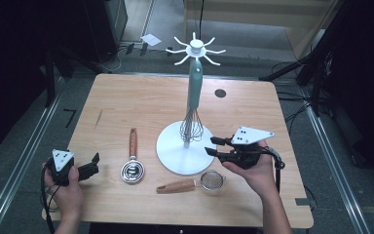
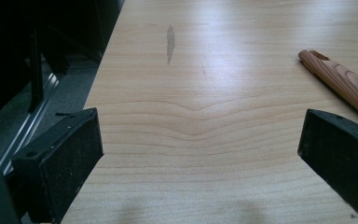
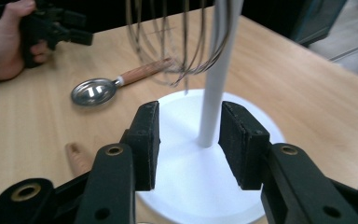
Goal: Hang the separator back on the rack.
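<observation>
High view: the right gripper [image 1: 213,145] hovers low beside the white stand [image 1: 187,155], jaws partly parted and holding nothing, aimed toward the pole from which a whisk [image 1: 193,105] hangs; the right hand [image 1: 253,168] grips it from below with the forearm entering at the lower edge. On the table [image 1: 126,97] in front of the stand lie a wood-handled scoop [image 1: 133,165] and a small strainer [image 1: 195,183]. The next pick probably calls for a level approach along the handle's side, closing on the wood rather than the metal head, so the utensil can be lifted to a free hook without swinging the whisk. The left gripper [image 1: 93,165] rests at the table's near left corner, held level. Left gripper view: its jaws stand wide apart over bare wood, nothing between them, the scoop's handle [image 2: 340,84] just ahead to one side. Right gripper view: the pads [image 3: 148,140] frame the stand's pole [image 3: 214,84] without touching it, above the round base [image 3: 186,182]; the whisk wires hang just beyond.
</observation>
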The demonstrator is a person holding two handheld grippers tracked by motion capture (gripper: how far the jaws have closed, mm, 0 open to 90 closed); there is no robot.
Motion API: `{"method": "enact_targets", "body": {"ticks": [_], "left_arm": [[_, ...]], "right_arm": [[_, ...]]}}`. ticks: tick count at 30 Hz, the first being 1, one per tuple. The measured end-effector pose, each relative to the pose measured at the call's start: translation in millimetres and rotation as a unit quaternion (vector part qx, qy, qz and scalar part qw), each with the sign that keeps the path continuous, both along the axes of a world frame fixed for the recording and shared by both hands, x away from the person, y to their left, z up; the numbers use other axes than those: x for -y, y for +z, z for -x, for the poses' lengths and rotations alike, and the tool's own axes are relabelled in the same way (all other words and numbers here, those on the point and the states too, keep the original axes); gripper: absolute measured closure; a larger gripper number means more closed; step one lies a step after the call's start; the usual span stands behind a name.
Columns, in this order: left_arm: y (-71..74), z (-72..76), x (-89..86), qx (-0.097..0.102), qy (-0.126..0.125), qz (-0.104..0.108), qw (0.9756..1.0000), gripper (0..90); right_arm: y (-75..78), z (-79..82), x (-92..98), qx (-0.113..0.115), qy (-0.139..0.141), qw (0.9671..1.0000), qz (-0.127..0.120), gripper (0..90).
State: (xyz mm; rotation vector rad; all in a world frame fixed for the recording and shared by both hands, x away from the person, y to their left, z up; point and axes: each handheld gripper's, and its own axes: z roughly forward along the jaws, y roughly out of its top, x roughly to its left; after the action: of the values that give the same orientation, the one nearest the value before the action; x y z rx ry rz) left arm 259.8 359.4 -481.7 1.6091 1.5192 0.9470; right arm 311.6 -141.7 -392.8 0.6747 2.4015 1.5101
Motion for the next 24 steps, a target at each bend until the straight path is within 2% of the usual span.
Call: {"method": "enact_targets", "body": {"ticks": [3, 6, 9, 12, 14, 18, 20, 22, 23, 24], "left_arm": [[0.0, 0.1, -0.5, -0.001, -0.001, 0.005, 1.0000, 0.0], [-0.2, -0.5, -0.9, 0.000, 0.004, 0.007, 1.0000, 0.0], [-0.2, -0.5, -0.8, 0.000, 0.004, 0.007, 1.0000, 0.0], [-0.2, -0.8, -1.1, -0.001, 0.004, 0.007, 1.0000, 0.0], [-0.2, -0.9, -0.7, -0.003, 0.004, 0.005, 1.0000, 0.0], [-0.4, -1.4, 1.7, -0.004, 0.003, -0.006, 1.0000, 0.0], [-0.1, -1.3, 0.8, -0.007, 0.003, -0.003, 1.0000, 0.0], [-0.1, -1.6, -0.5, -0.007, 0.002, 0.001, 1.0000, 0.0], [-0.1, -1.6, -0.6, -0.006, 0.003, 0.003, 1.0000, 0.0], [-0.1, -1.7, -0.5, -0.006, 0.002, 0.002, 1.0000, 0.0]], "right_arm": [[-5.8, -2.5, -2.2, -0.019, 0.015, 0.9994, 0.026, 60.7], [-10.2, -2.8, -3.4, -0.034, 0.034, 0.9983, 0.034, 61.1], [-15.8, -2.8, -6.8, -0.041, 0.049, 0.9963, 0.057, 61.5], [-19.9, -1.0, -10.4, -0.053, 0.064, 0.9945, 0.064, 61.8], [-22.4, 0.6, -14.1, -0.055, 0.070, 0.9930, 0.077, 61.8], [-26.2, 5.8, -24.8, -0.053, 0.090, 0.9872, 0.120, 63.1], [-28.0, 7.8, -29.9, -0.057, 0.102, 0.9843, 0.132, 63.1], [-32.6, 8.6, -37.1, -0.060, 0.116, 0.9789, 0.157, 64.0], [-32.6, 8.6, -37.1, -0.060, 0.116, 0.9789, 0.157, 64.0], [-34.2, 8.8, -39.2, -0.065, 0.120, 0.9767, 0.166, 64.2]]}}
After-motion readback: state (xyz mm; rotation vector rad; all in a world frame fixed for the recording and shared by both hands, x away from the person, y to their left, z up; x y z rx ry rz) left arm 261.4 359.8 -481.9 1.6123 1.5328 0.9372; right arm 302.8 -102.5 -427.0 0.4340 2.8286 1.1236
